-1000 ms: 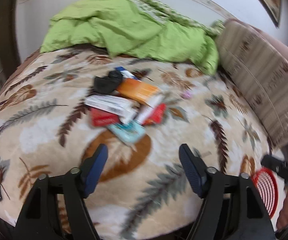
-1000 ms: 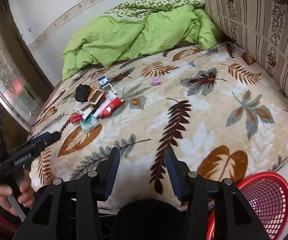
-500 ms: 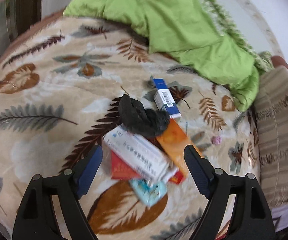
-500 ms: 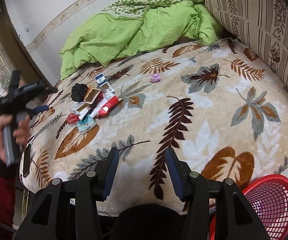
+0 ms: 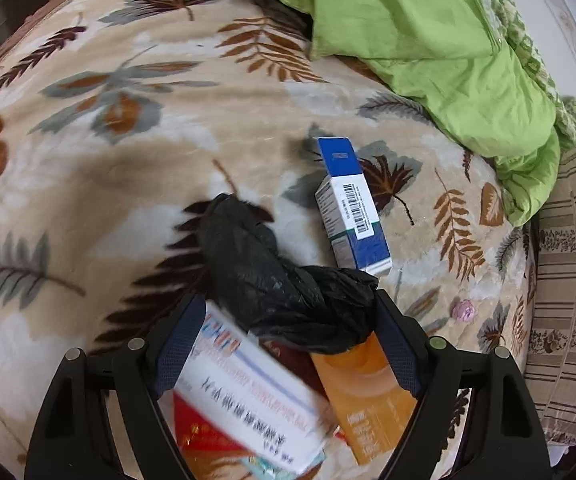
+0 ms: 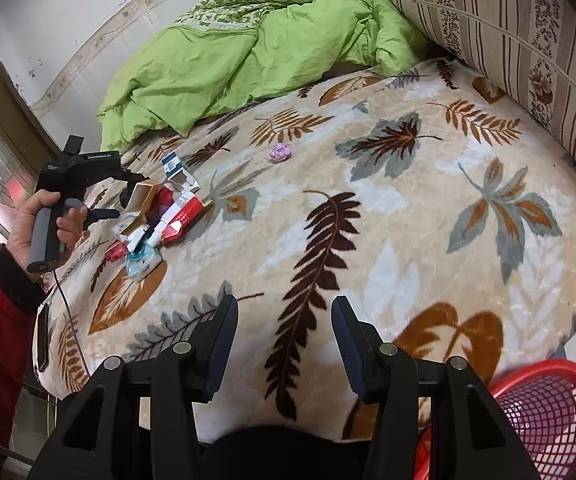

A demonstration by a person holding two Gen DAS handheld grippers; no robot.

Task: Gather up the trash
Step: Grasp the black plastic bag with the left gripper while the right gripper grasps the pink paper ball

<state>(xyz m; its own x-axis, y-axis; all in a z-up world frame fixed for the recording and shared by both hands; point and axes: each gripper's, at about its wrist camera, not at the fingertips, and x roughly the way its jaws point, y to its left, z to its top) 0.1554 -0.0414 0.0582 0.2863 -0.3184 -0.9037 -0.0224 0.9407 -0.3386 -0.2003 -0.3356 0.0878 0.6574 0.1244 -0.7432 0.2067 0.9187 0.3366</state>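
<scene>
A heap of trash lies on the leaf-patterned blanket (image 5: 88,184): a crumpled black bag (image 5: 272,276), a white box (image 5: 248,392), an orange box (image 5: 368,396) and a red packet (image 5: 200,432). A blue and white box (image 5: 352,208) lies just beyond, and a pink crumpled ball (image 5: 463,311) sits apart to the right. My left gripper (image 5: 286,304) hangs open over the heap, its fingers straddling the black bag and the boxes. My right gripper (image 6: 284,308) is open over bare blanket, far from the trash pile (image 6: 156,216) and the pink ball (image 6: 280,153).
A red mesh basket (image 6: 544,412) stands on the floor at the bed's near right corner. A green duvet (image 6: 248,60) is bunched at the far end. A striped cushion (image 6: 528,32) lines the right side. A dark phone (image 6: 42,336) lies at the left edge.
The left gripper has swung in over the trash heap and tipped downward, so the boxes and bag now sit between its wider-spread fingers. The right gripper has edged slightly forward.
</scene>
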